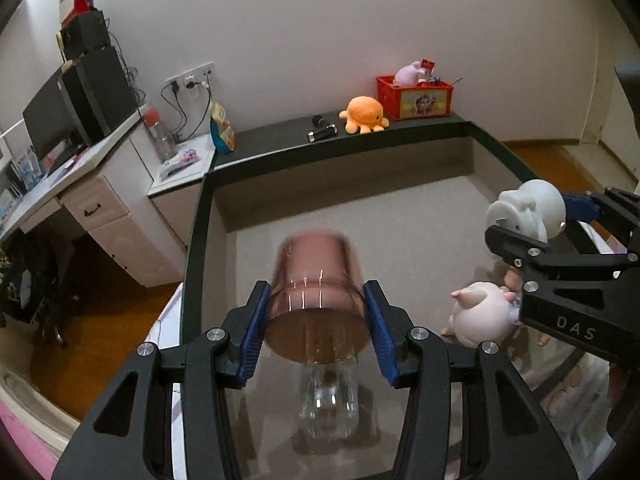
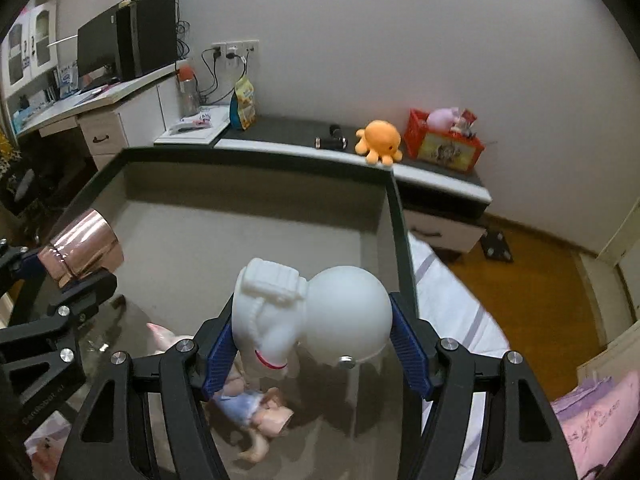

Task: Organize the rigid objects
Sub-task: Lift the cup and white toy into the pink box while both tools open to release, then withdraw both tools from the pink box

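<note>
My left gripper (image 1: 316, 320) is shut on a shiny copper-coloured cylinder cup (image 1: 316, 280), its blue pads (image 1: 254, 332) pressing both sides. It hangs over a big grey-lined box with a dark rim (image 1: 196, 240). Under the cup shows a clear glass piece (image 1: 326, 404); whether it belongs to the cup I cannot tell. My right gripper (image 2: 312, 320) is shut on a white astronaut figure (image 2: 320, 308), also over the box. The left wrist view shows that figure (image 1: 524, 212) at the right. A pink pig figure (image 1: 480, 316) and a small doll in blue (image 2: 256, 412) lie on the box floor.
Behind the box rim (image 2: 256, 156) runs a dark shelf with an orange octopus plush (image 2: 380, 140), a red crate (image 2: 444, 144) of toys and a black torch (image 2: 330, 142). To the left stands a white desk (image 1: 100, 168) with a monitor. A white bed sheet (image 2: 452, 308) lies to the right.
</note>
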The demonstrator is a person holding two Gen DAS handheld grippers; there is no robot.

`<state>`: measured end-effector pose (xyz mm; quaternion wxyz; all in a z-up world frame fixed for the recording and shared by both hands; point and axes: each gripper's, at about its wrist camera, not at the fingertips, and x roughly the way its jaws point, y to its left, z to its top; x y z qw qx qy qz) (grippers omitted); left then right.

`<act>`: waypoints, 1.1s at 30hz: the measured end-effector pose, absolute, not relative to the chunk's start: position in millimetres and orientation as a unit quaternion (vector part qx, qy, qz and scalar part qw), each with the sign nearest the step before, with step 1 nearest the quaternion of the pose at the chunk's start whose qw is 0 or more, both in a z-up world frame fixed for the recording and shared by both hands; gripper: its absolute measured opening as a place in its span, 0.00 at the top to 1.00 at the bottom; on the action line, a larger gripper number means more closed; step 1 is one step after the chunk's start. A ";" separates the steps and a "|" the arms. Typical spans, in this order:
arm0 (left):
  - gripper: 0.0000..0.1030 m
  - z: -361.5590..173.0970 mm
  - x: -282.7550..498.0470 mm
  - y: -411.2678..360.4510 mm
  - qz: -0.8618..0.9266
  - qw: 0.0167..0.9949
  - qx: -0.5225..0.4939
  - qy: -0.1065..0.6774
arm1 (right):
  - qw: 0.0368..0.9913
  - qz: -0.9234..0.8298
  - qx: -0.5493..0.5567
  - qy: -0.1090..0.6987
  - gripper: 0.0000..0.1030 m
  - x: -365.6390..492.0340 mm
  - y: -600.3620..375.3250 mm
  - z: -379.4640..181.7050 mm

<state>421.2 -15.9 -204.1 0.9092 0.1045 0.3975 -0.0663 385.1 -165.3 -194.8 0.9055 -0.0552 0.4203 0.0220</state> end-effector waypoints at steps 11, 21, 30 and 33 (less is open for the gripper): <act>0.02 -151.0 362.5 16.6 -0.031 0.951 0.050 0.305 | 0.937 0.039 -0.004 0.346 0.17 335.9 -175.8 -140.5; 0.00 -83.5 204.4 32.2 -0.003 0.988 0.035 0.150 | 0.976 0.073 0.012 0.204 0.15 185.8 -169.2 -67.5; 0.00 -72.8 96.7 25.0 -0.017 0.994 0.015 0.109 | 0.991 0.046 -0.010 0.125 0.00 66.9 -163.7 -50.7; 0.00 -69.5 73.2 19.7 -0.031 0.994 0.015 0.100 | 0.992 0.034 -0.011 0.119 0.00 44.8 -166.3 -51.5</act>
